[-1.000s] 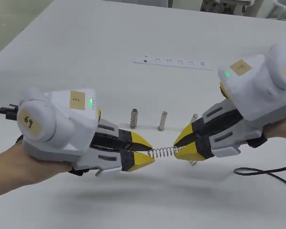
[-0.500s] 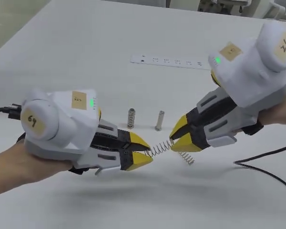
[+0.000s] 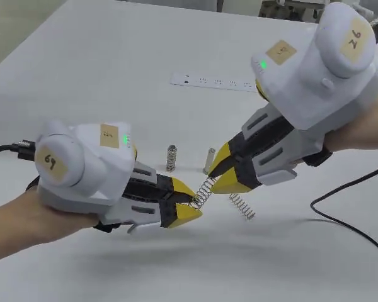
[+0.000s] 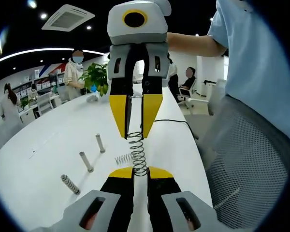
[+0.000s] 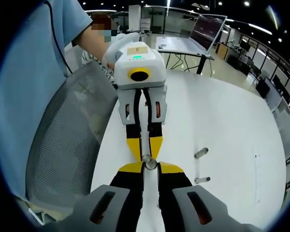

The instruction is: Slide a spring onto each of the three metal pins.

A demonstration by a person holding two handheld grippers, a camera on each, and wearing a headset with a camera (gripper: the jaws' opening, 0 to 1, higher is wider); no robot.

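Spring (image 3: 202, 192) (tilted) — left tongs (image 3: 192, 206), right tongs (image 3: 214, 178) clamp it

Above the middle of the table (image 3: 113, 75), the left gripper (image 3: 190, 204) and right gripper (image 3: 219, 176) meet tip to tip, jaws clamped on a held spring (image 3: 203, 191) that bars the gap between them. Just beyond, toward the far edge, stand a sprung pin (image 3: 171, 158) and a bare pin (image 3: 209, 160), the latter close by the right jaws. A loose spring (image 3: 241, 206) lies beside them. A cable (image 3: 313, 206) loops in from the right edge. A power strip (image 3: 217, 82) lies well apart; open surface runs toward the far left corner.
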